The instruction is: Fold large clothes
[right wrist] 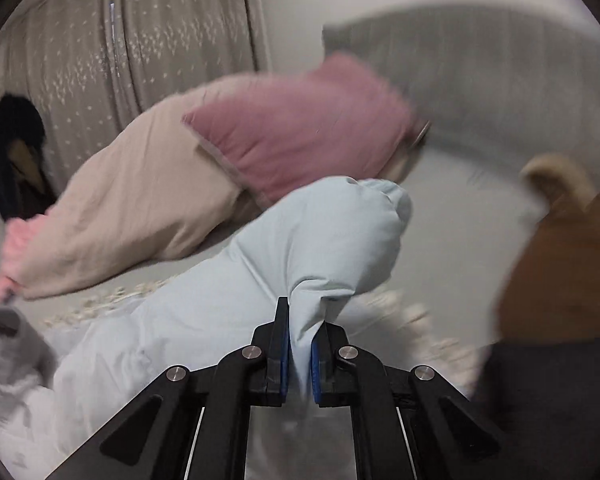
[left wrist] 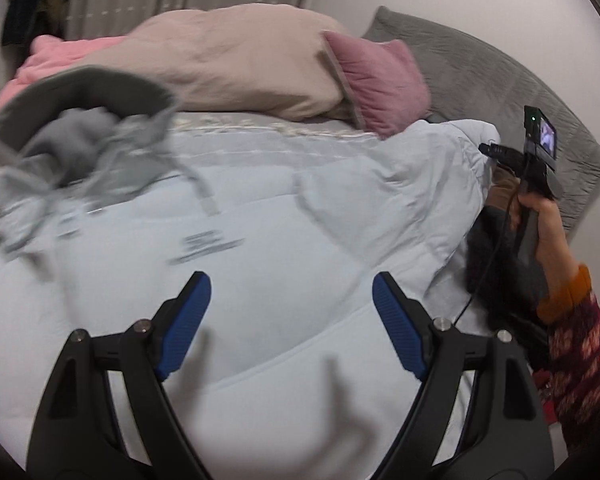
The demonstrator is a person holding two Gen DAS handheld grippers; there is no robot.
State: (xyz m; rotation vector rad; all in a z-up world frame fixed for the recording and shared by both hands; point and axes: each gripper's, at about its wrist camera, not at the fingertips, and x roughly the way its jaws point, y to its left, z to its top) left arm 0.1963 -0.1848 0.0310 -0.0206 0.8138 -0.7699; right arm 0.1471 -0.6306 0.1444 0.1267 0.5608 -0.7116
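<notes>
Bed (left wrist: 260, 124): holds everything in view. Pale blue padded jacket (left wrist: 260, 248) spread over its centre; grey-lined hood (left wrist: 80, 120) at 10 o'clock, blurred. Beige duvet (left wrist: 240, 60) heaped at 12 o'clock, pink blanket (left wrist: 44, 64) at its left end. Grey pillow (left wrist: 480, 76) at 2 o'clock; mauve cushion (left wrist: 380, 80) leans between duvet and pillow.

Right wrist view: brown garment (right wrist: 560, 272) at 3 o'clock.

Left gripper (left wrist: 291, 312): fingers spread wide, holding nothing, above the jacket's lower panel.

Right gripper (right wrist: 300, 344): fingers pinched onto a fold of the jacket's sleeve (right wrist: 324, 248), raised off the bed.
</notes>
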